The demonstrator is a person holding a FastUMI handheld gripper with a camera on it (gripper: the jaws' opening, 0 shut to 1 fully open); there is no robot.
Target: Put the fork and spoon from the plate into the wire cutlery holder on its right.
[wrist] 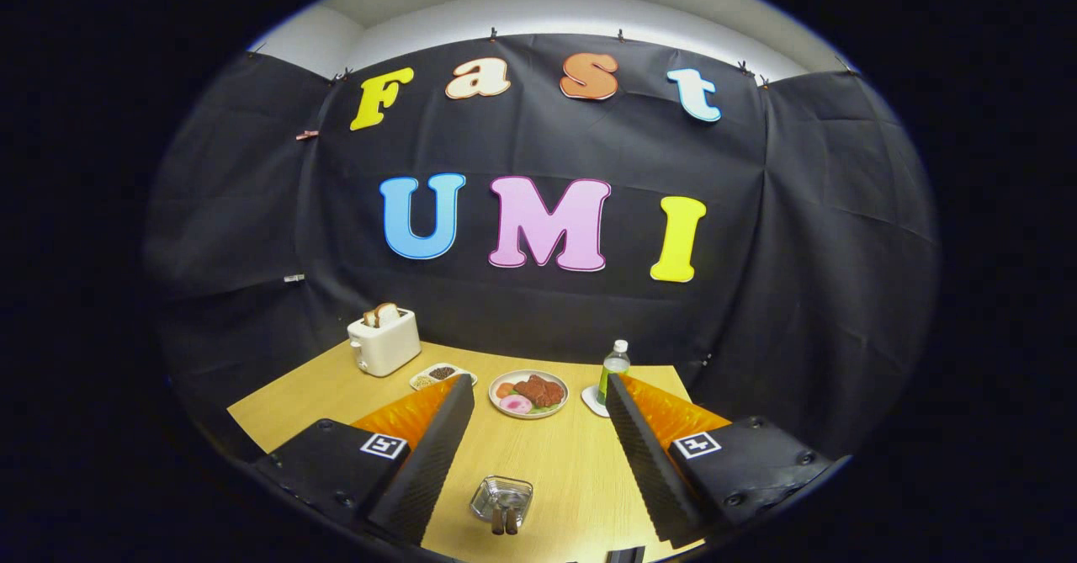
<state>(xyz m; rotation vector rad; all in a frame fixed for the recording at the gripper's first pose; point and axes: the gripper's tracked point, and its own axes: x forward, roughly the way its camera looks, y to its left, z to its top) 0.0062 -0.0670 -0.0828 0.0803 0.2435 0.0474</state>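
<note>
Jaws stand wide open, empty, above the counter (555, 462). Between them we see the wire holder (501, 500) with cutlery handles (503, 519); the plate (529, 394) lies beyond.

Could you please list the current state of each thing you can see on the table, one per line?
Claw: open, fingers wide apart, holding nothing.
Small square wire cutlery holder: upright on the wooden table between the fingers, two dark handles standing in it.
White toaster: upright, bread slices standing up out of its slots.
Round food plate: flat, food on it.
Green plastic bottle: upright, white cap on.
</note>
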